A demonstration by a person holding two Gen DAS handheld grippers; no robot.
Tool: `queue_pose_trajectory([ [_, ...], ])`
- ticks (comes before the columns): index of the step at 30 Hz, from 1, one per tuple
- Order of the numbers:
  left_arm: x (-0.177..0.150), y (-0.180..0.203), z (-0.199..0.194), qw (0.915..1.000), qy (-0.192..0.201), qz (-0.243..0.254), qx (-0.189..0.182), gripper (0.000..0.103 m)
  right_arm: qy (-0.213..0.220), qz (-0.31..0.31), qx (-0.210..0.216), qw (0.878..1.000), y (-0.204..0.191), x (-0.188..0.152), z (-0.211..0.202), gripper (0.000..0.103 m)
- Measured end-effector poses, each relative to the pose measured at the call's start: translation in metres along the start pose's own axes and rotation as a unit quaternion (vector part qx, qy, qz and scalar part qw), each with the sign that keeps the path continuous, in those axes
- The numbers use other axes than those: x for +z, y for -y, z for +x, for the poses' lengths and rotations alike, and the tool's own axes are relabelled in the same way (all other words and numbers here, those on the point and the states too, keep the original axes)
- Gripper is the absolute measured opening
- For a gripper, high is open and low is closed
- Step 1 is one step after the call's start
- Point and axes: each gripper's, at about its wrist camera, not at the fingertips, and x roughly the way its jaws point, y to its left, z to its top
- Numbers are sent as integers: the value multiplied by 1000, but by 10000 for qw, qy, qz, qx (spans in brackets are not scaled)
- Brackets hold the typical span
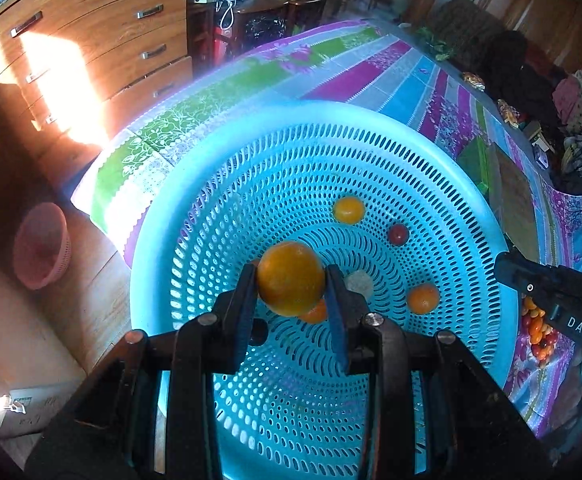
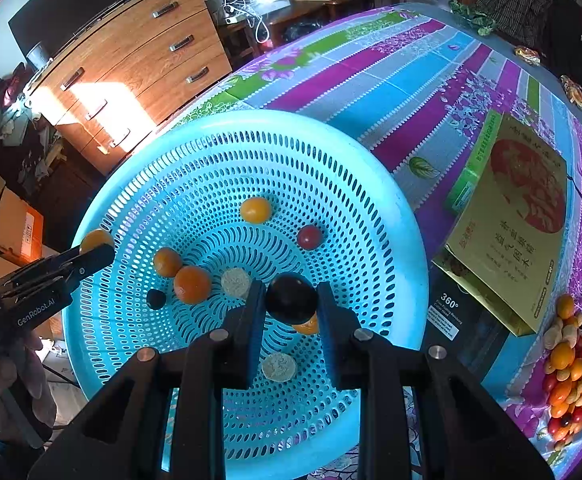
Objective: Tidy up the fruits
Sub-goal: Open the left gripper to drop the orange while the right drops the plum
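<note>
A blue perforated basket (image 1: 219,184) (image 2: 371,168) sits on the striped cloth. My left gripper (image 1: 291,280) is shut on an orange fruit (image 1: 290,278) above the basket; it shows in the right wrist view at the basket's left rim (image 2: 96,240). My right gripper (image 2: 291,300) is shut on a dark purple fruit (image 2: 291,298) over the basket's near side. In the basket lie a yellow fruit (image 2: 255,210), a red fruit (image 2: 309,237), several orange fruits (image 2: 192,285), a small dark fruit (image 2: 156,299) and pale discs (image 2: 236,282).
A pile of loose small fruits (image 2: 571,368) lies on the cloth at right. A gold box (image 2: 519,216) lies beside the basket. A wooden dresser (image 2: 131,52) stands beyond the bed. A pink basket (image 1: 43,246) sits on the floor at left.
</note>
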Motion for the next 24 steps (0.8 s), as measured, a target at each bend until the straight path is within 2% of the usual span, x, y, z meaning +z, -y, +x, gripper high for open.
queue_pose_trajectory([
  [18, -1, 2, 8, 9999, -157, -6, 36, 34, -82, 43, 2, 10000, 1, -2, 5, 30],
  [20, -2, 1, 10, 9998, -186, -7, 64, 35, -77, 54, -5, 10000, 3, -3, 5, 34],
  [21, -1, 2, 10, 9998, -193, -9, 76, 36, -71, 86, -21, 9999, 4, -3, 5, 44],
  [22, -2, 2, 10, 9998, -189, -16, 67, 44, -40, 121, -27, 9999, 6, -3, 4, 48],
  [23, -2, 1, 10, 9998, -166, -31, 52, 53, -4, 139, -46, 9999, 6, -3, 3, 51],
  [24, -1, 1, 9, 9999, -146, -34, 51, 55, 16, 135, -57, 9999, 7, -3, 3, 51],
])
